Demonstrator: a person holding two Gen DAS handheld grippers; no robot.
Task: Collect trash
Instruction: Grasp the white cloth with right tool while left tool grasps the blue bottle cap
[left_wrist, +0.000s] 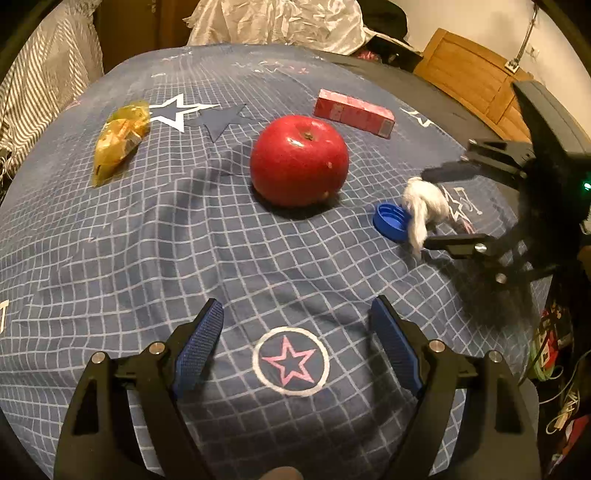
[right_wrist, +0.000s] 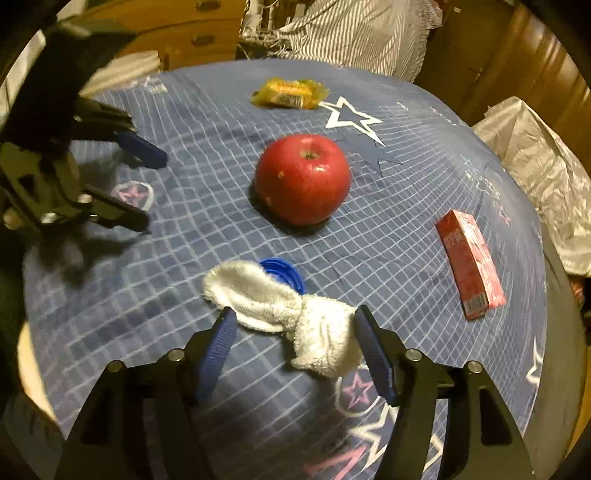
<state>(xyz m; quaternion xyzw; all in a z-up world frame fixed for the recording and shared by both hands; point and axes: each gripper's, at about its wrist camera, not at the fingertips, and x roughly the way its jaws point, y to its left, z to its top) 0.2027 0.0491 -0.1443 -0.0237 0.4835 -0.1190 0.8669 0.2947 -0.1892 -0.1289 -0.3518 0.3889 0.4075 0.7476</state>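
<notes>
On the blue grid-patterned bedcover lie a red apple, a yellow wrapper, a red carton, a blue bottle cap and a crumpled white cloth. My left gripper hangs open over a pink star print, with nothing between its fingers. In the right wrist view my right gripper stands open around the white cloth, which drapes over the blue cap. The cloth brushes the right finger only. The apple, the carton and the wrapper lie beyond. The left gripper shows at far left.
A crinkled white plastic bag sits past the bed's far edge, also visible as the bag at right. Striped fabric hangs on the left. Wooden furniture stands behind. Cables and clutter lie on the floor to the right.
</notes>
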